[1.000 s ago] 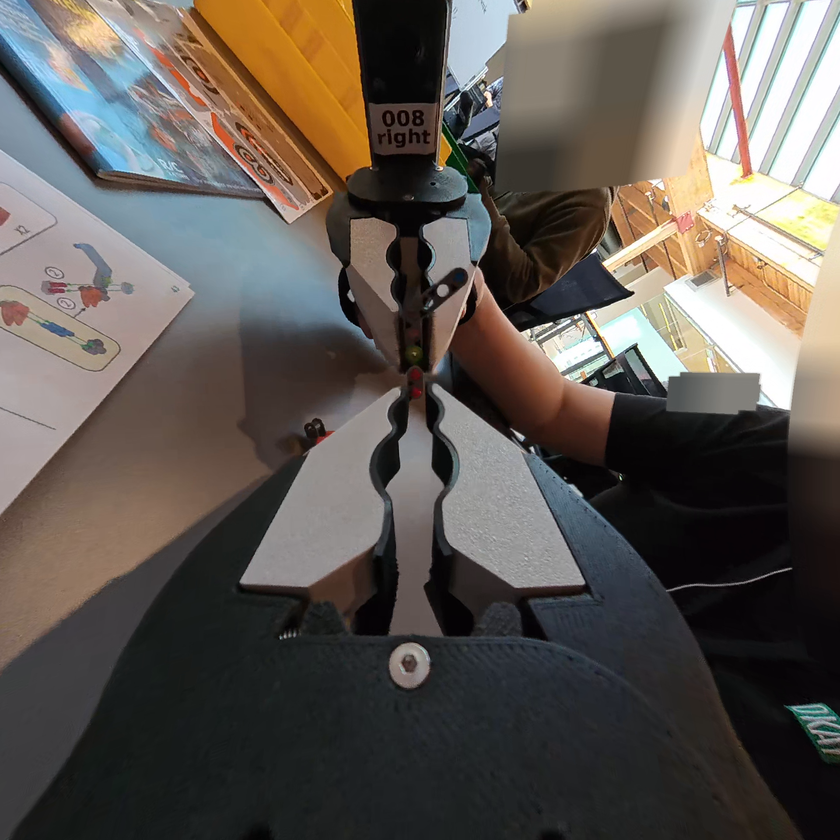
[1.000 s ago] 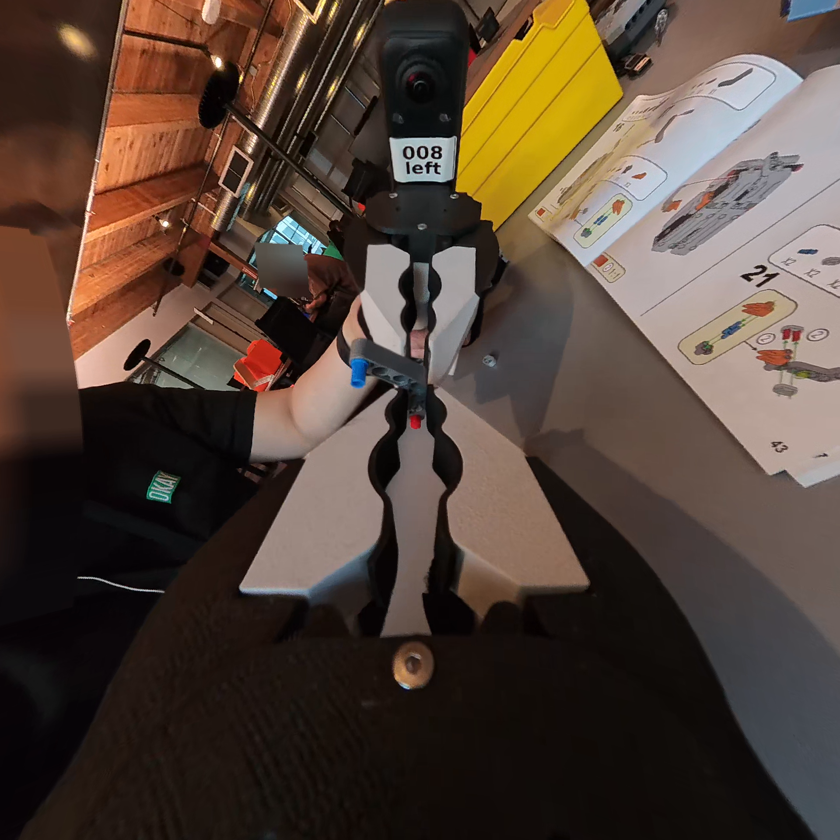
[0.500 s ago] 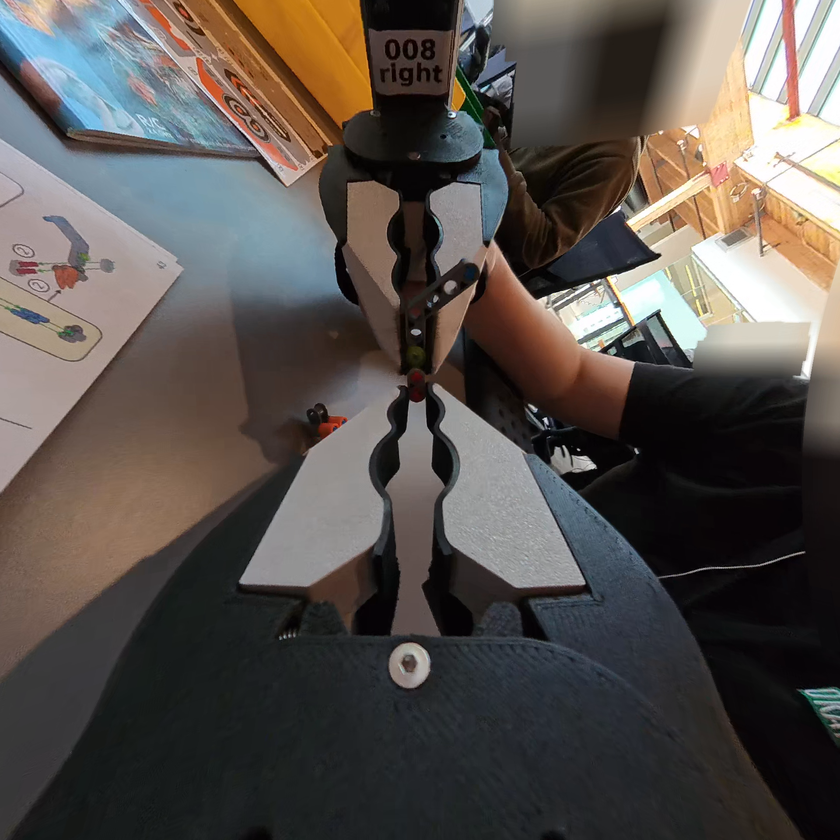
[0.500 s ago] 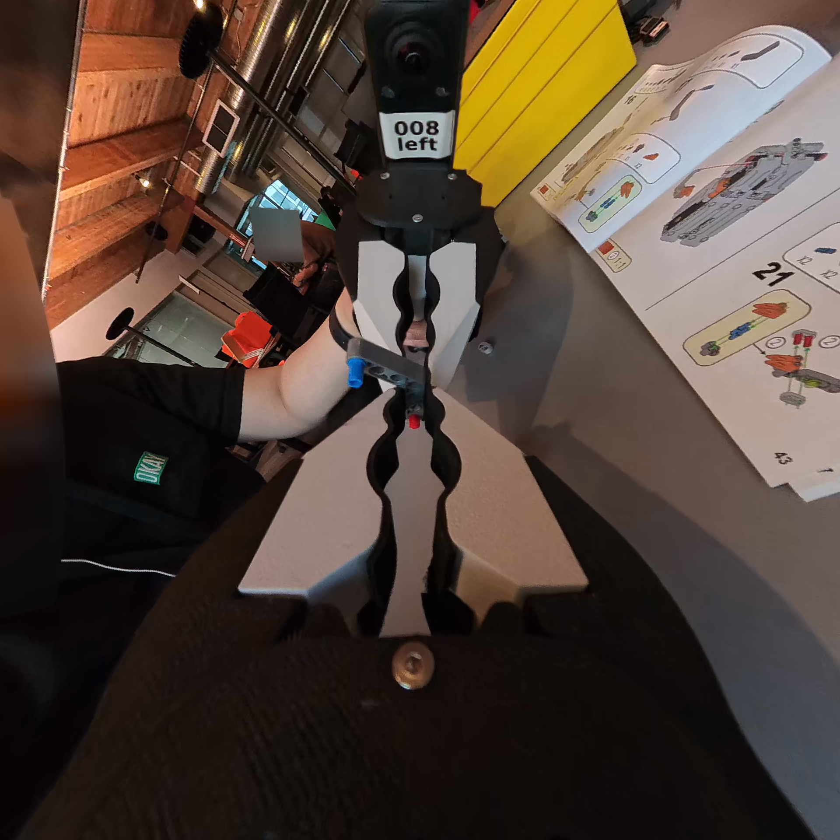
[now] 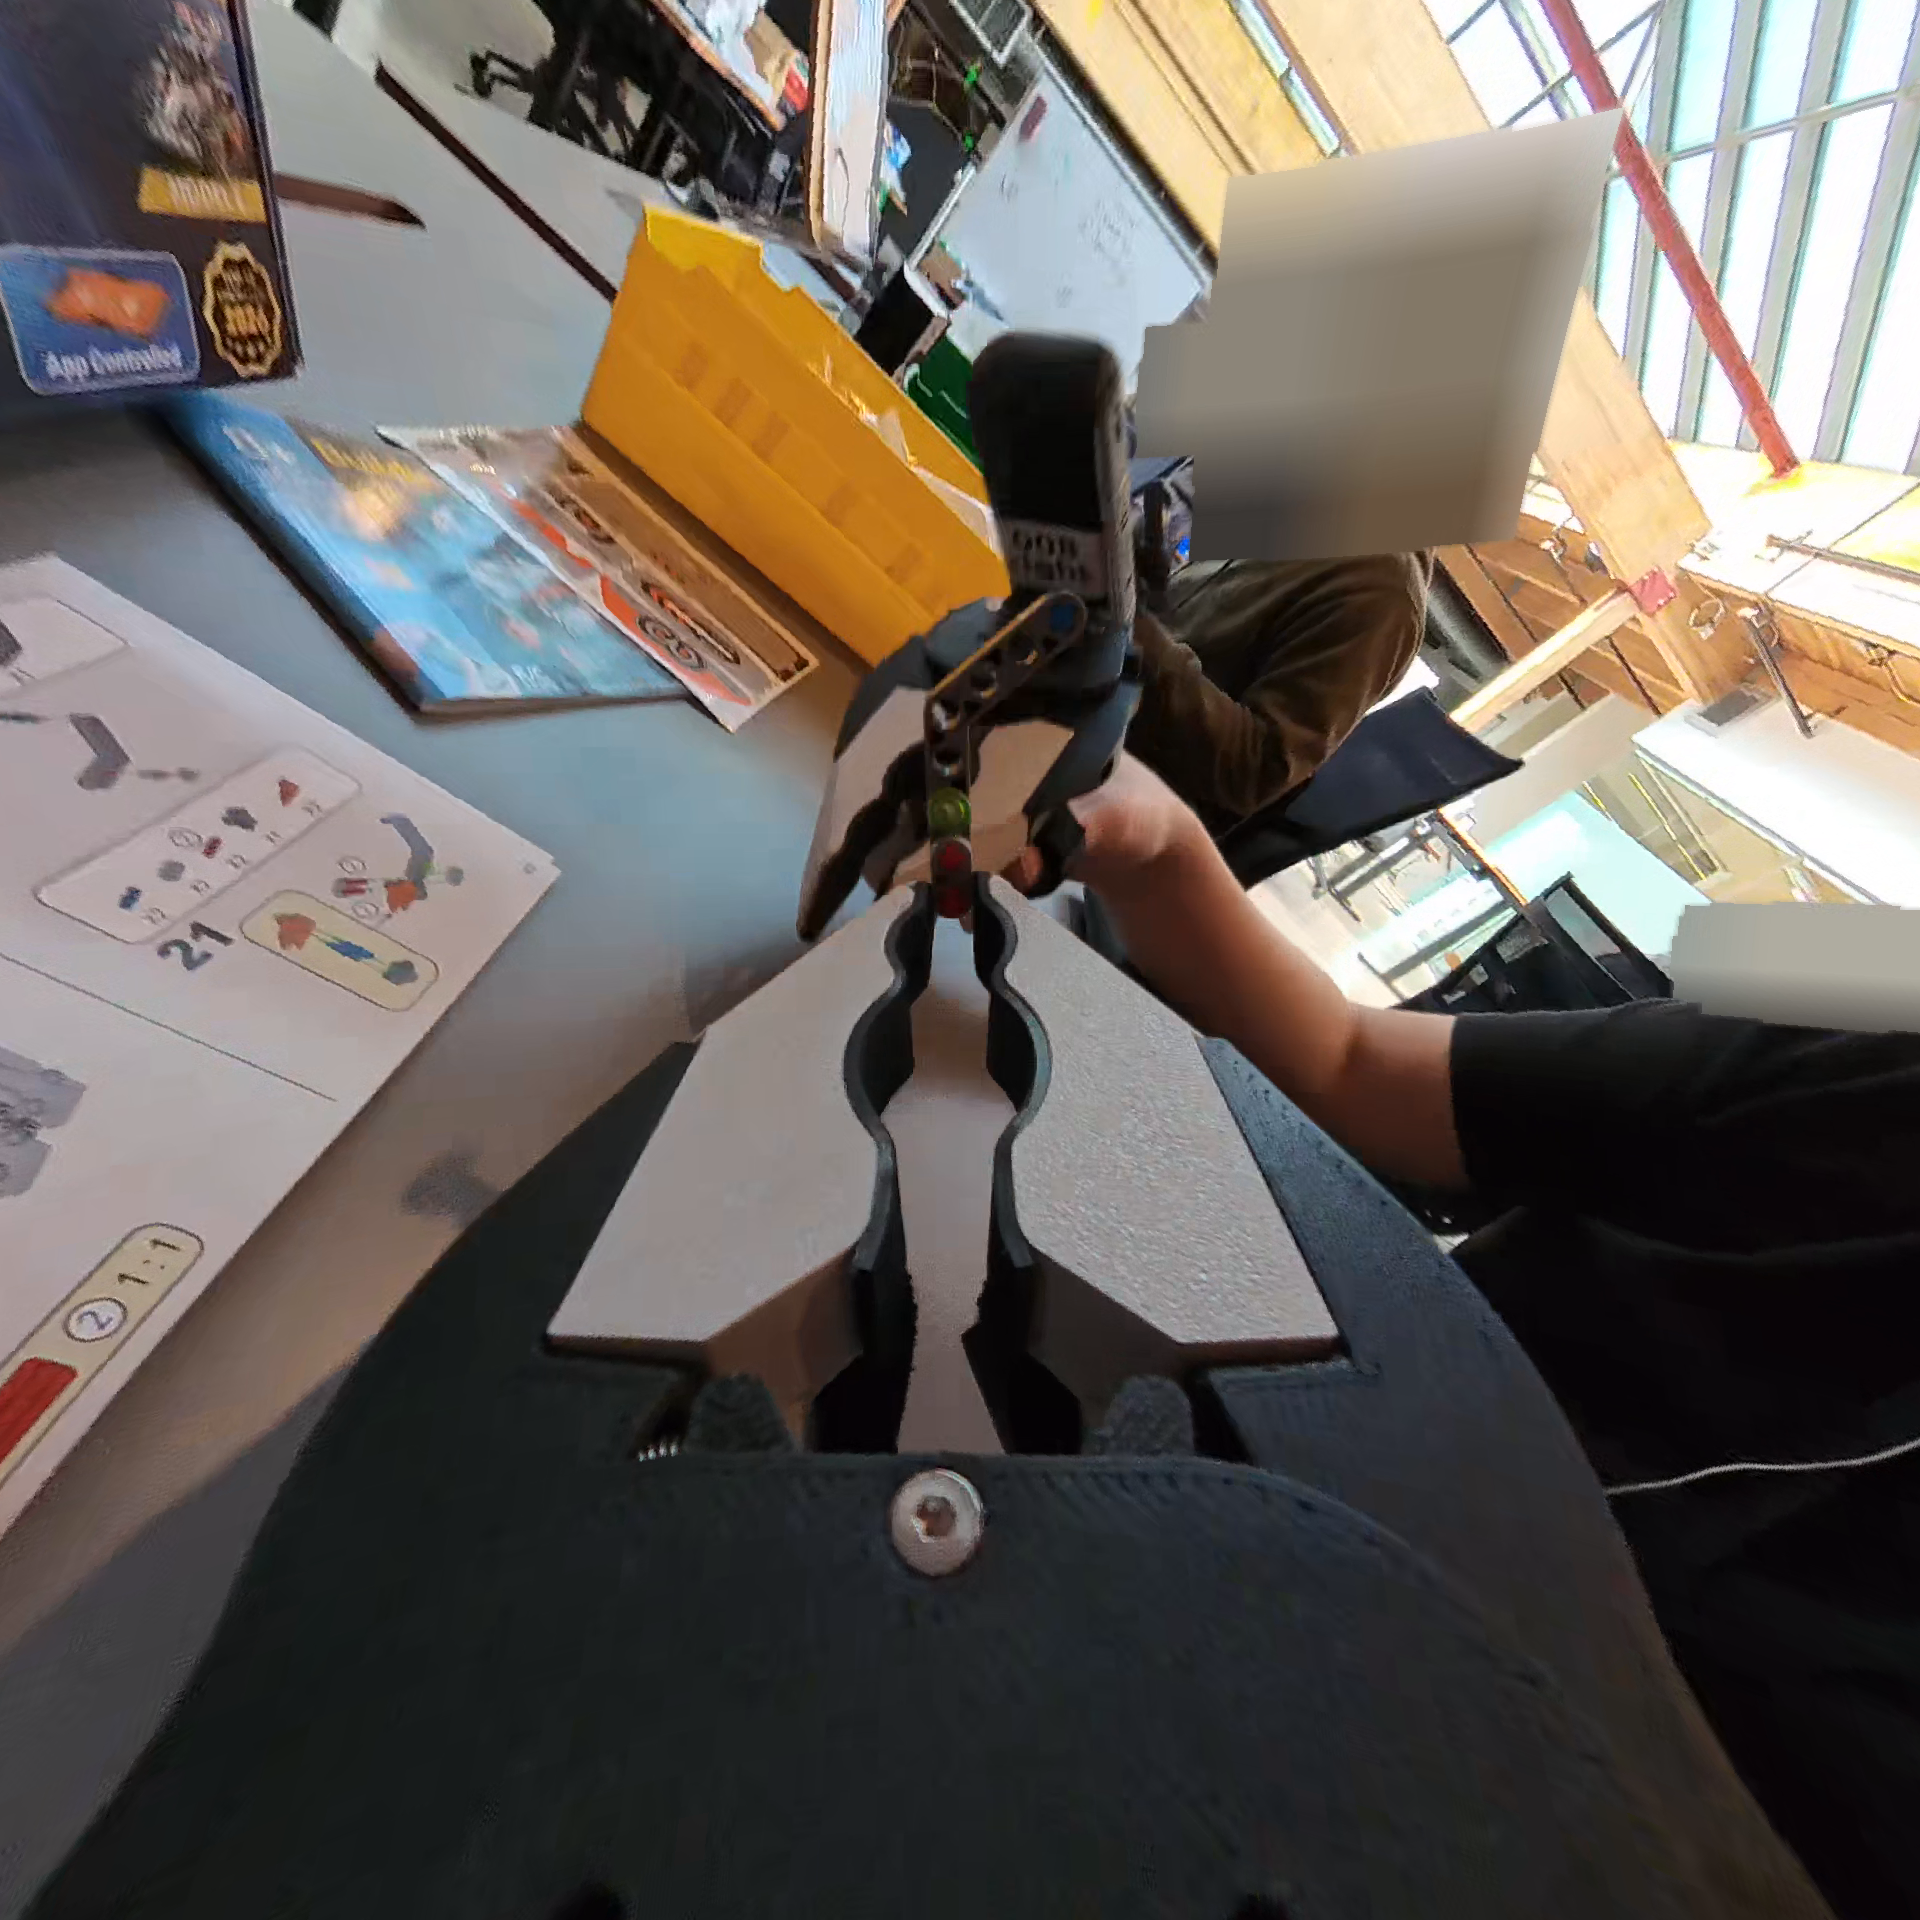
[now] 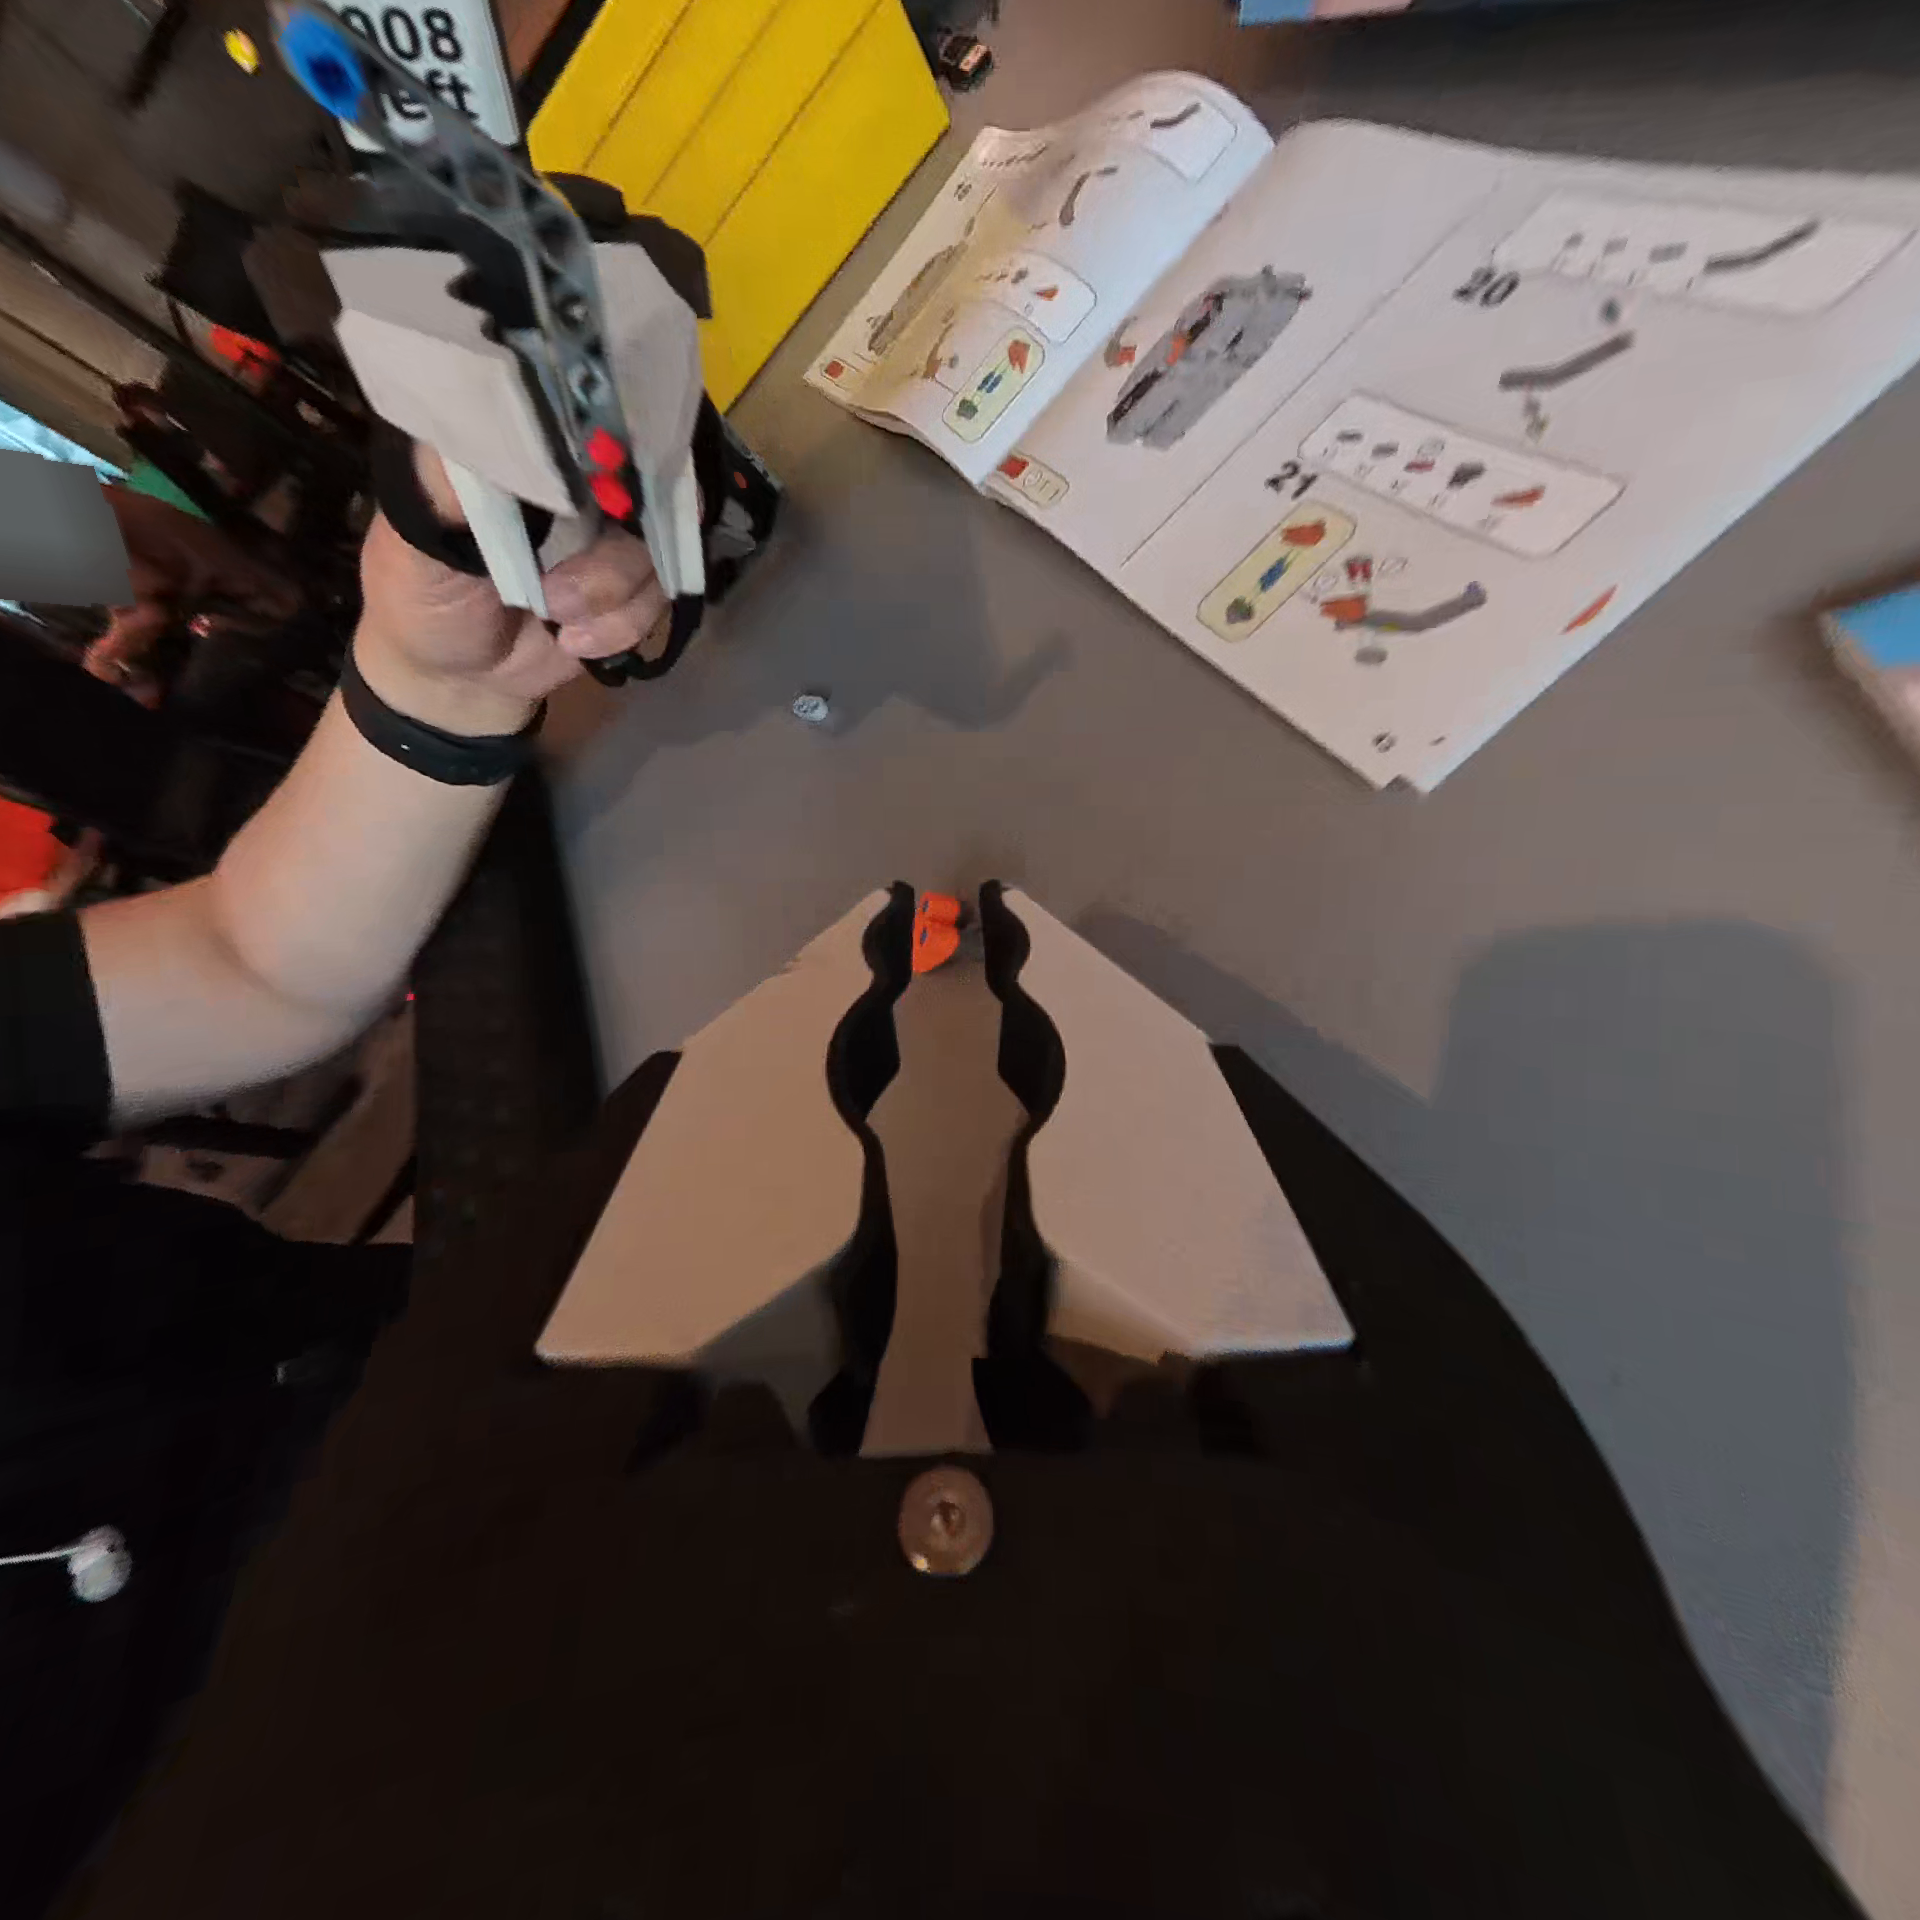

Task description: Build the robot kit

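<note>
My left gripper (image 5: 949,906) is shut on the red end of a bent grey beam (image 5: 971,691), which stands up from its tips with a green connector (image 5: 948,810) and a blue pin (image 5: 1060,620). It also shows in the right wrist view, where the left gripper (image 6: 613,561) holds the beam (image 6: 540,270) in the air at the upper left. My right gripper (image 6: 940,902) is low over the grey table (image 6: 1351,1039), narrowly open. A small orange piece (image 6: 932,930) lies between its tips. In the left wrist view the right gripper (image 5: 914,821) is just behind the beam.
An open instruction booklet (image 6: 1403,416) (image 5: 208,935) lies on the table. A yellow bin (image 6: 748,156) (image 5: 790,457), a blue booklet (image 5: 416,582) and a dark box (image 5: 135,187) are farther back. A small silver bit (image 6: 810,709) lies near the table's left edge. My hands' fingertips stand some 8 centimeters from each other.
My right gripper has let go of the beam and dropped to the table over the orange piece. My left gripper keeps the beam and has swung away and up.
</note>
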The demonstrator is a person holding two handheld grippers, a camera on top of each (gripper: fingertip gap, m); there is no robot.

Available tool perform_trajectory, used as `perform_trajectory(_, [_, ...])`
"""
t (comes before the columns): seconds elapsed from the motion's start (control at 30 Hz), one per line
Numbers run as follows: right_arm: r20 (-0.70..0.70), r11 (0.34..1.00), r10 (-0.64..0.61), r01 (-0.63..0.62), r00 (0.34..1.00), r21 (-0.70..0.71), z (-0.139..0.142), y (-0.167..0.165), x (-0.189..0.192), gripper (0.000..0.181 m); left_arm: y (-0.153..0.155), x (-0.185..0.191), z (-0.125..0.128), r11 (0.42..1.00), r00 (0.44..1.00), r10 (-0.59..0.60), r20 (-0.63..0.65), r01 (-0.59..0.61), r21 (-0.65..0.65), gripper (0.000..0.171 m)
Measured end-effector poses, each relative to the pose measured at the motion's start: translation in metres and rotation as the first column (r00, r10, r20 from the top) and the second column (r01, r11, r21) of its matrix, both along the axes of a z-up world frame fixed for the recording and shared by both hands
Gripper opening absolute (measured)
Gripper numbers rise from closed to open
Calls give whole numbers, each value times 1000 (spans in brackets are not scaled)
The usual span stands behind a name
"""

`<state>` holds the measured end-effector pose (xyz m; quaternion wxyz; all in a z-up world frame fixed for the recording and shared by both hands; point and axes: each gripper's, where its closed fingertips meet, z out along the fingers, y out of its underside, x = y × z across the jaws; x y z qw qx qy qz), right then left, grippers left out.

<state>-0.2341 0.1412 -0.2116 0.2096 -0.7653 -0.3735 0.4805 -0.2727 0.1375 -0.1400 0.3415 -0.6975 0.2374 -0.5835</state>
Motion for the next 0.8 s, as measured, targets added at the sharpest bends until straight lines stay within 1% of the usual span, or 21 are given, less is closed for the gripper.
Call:
perform_trajectory(0.03, [-15,999,5,-6,1000,-32,-4,-6,-2,12,1,0,3,1000,1000,9,7,-9,15,5])
perform_trajectory(0.07, [-19,999,29,-30,999,-27,-6,-13,-4,13,1,0,4,1000,1000,15,8,-15,19,5])
perform_trajectory(0.1, [-36,999,43,-42,998,6,-3,-15,-7,15,1,2,2,1000,1000,14,5,-14,13,5])
perform_trajectory(0.13, [-84,998,41,-37,996,44,7,-13,-12,21,0,4,0,1000,1000,4,0,-4,-2,5])
perform_trajectory(0.17, [-160,998,40,-30,986,63,23,-12,-17,25,0,6,-2,1000,1000,-4,-5,4,-13,5])
perform_trajectory(0.2, [-232,999,27,-15,972,51,37,-9,-20,25,0,8,-4,1000,1000,-11,-10,11,-17,5])
perform_trajectory(0.23, [-294,1000,12,-6,956,23,50,-5,-23,29,-1,10,-5,1000,1000,-21,-16,21,-19,5])
perform_trajectory(0.27, [-354,1000,10,-13,935,-5,62,-4,-25,31,-2,11,-6,999,999,-29,-21,28,-19,5])
perform_trajectory(0.3, [-384,999,-1,-13,923,-33,68,-1,-27,31,-3,13,-7,999,999,-34,-20,33,-19,5])
perform_trajectory(0.37, [-417,999,-25,6,909,-47,74,8,-30,31,-7,16,-7,998,998,-59,-17,59,-27,5])
perform_trajectory(0.4, [-440,999,-13,-9,898,-48,78,7,-32,22,-8,17,-7,998,998,-66,-21,65,-26,5])
perform_trajectory(0.43, [-468,998,21,-48,883,-45,84,4,-32,7,-10,19,-7,997,997,-75,-21,74,-22,5])
perform_trajectory(0.5, [-484,996,46,-79,874,-48,87,2,-32,7,-13,22,-4,995,996,-94,-6,94,-22,5])
perform_trajectory(0.6, [-481,990,68,-120,874,-79,85,-2,-32,16,-16,25,-5,993,994,-113,-3,113,-29,5])
perform_trajectory(0.63, [-485,986,82,-141,871,-86,85,-5,-32,8,-17,26,-6,992,992,-125,-3,125,-35,5])
perform_trajectory(0.73, [-444,990,88,-126,892,-57,81,-4,-31,7,-17,28,-8,990,991,-132,3,132,-47,5])
perform_trajectory(0.8, [-435,989,77,-125,897,-82,81,-2,-31,7,-17,26,-7,988,990,-139,29,141,-65,6])
